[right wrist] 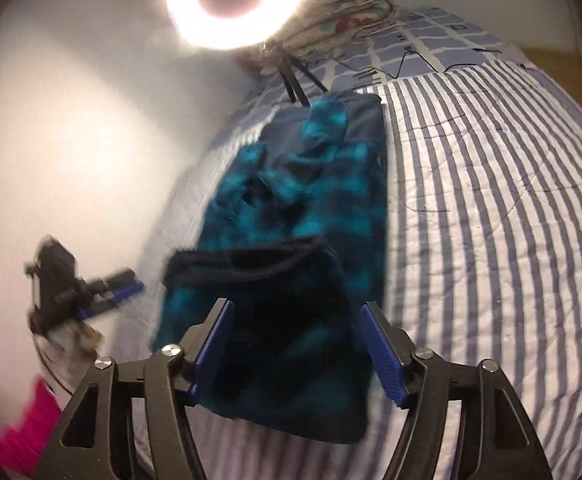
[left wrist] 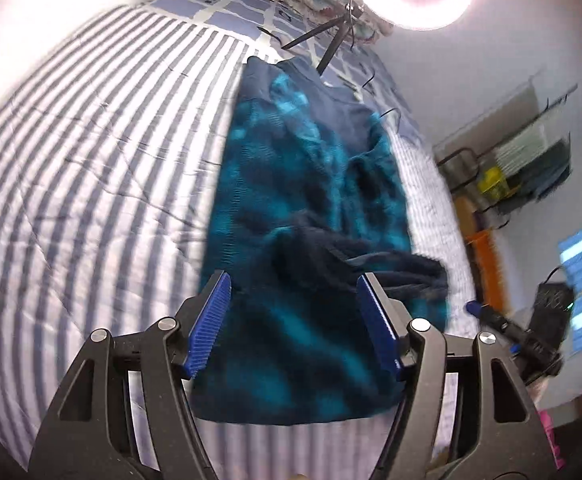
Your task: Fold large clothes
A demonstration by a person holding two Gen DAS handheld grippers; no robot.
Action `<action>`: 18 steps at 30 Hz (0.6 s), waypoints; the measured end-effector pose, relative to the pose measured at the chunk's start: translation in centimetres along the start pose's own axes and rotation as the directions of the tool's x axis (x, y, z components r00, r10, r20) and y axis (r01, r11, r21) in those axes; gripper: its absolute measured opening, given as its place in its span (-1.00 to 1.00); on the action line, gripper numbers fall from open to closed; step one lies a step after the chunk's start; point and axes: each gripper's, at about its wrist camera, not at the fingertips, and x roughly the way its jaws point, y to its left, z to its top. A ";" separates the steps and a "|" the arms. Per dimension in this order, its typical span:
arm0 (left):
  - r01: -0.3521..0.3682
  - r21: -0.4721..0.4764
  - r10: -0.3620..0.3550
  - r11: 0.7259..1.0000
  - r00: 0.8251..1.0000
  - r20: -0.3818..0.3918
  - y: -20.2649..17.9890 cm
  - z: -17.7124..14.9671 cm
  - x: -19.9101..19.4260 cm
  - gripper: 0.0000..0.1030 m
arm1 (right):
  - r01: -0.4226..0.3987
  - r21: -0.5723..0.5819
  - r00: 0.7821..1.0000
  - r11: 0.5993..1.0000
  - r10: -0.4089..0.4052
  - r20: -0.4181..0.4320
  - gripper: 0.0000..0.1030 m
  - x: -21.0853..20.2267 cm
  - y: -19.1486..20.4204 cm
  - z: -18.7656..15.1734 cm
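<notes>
Across the frame centre, on striped bedding (left wrist: 91,160): one teal and navy garment (left wrist: 303,184), folded lengthwise. Lower foreground: left gripper (left wrist: 295,328), jaws parted, nothing pinched; right gripper (right wrist: 297,350), jaws likewise apart, cloth lying beneath. Top: ring light (right wrist: 233,0).

No legible text, label, brand, number or sign appears in either view. The small dark marks on the blue-and-white checked cloth (right wrist: 431,36) at the far end of the bed are too blurred to read.
</notes>
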 end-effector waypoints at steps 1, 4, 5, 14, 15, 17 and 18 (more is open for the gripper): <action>-0.022 0.034 0.022 0.999 1.000 -0.003 0.1 0.1 0.5 0.29 | 0.010 -0.011 1.000 1.000 -0.010 -0.009 0.29 0.6 -0.1 -0.1; -0.037 0.092 0.038 0.995 0.999 -0.013 -0.1 0.1 1.9 0.22 | 0.035 -0.034 0.999 0.999 -0.036 -0.009 0.29 2.3 -0.2 0.1; -0.034 0.106 0.036 0.994 0.999 -0.017 -0.2 0.2 2.4 0.22 | 0.036 -0.042 0.999 0.999 -0.036 -0.008 0.29 2.9 -0.2 0.2; -0.062 0.214 0.068 0.975 0.997 -0.022 -2.6 0.7 5.3 -0.96 | 0.061 -0.131 0.997 0.989 -0.067 -0.037 -0.45 6.6 1.5 1.2; -0.070 0.203 0.075 0.977 0.997 -0.018 -2.6 0.7 5.3 -0.96 | 0.070 -0.142 0.997 0.987 -0.076 -0.034 -0.51 6.5 1.6 1.2; -0.089 0.184 0.089 0.979 0.996 0.004 -2.4 0.7 5.0 -1.00 | 0.075 -0.152 0.996 0.986 -0.080 -0.032 -0.65 6.1 1.7 1.4; -0.100 0.169 0.098 0.980 0.995 0.021 -2.3 0.6 4.8 -1.00 | 0.076 -0.160 0.996 0.984 -0.082 -0.030 -0.68 6.0 1.9 1.4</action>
